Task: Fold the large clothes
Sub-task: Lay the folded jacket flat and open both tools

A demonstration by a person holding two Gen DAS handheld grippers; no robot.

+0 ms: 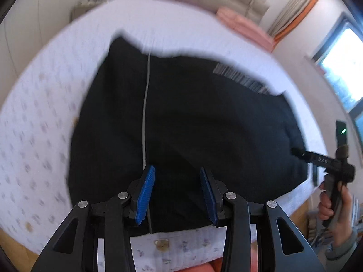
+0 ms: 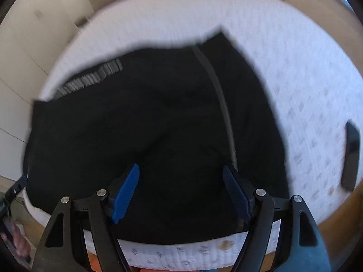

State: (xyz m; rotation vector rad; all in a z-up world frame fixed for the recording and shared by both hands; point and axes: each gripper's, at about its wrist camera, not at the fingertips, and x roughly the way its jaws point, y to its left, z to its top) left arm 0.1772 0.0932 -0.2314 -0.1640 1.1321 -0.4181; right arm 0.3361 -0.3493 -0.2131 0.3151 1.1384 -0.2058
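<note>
A large black garment (image 1: 192, 117) lies spread on the white mattress (image 1: 36, 117), with a thin pale stripe (image 1: 145, 104) running down it and a grey ribbed band (image 1: 240, 77) at its far edge. My left gripper (image 1: 178, 195) is open and empty above the garment's near edge. The garment also fills the right wrist view (image 2: 147, 124), where my right gripper (image 2: 181, 192) is open and empty over its near part. The right gripper also shows in the left wrist view (image 1: 299, 153) at the garment's right side.
A dark phone (image 2: 351, 156) lies on the mattress to the right. A pink folded blanket (image 1: 242, 26) lies at the far corner by a curtain and a window (image 1: 340, 68). Wooden floor borders the bed's near edge. White wardrobes (image 2: 34, 45) stand at left.
</note>
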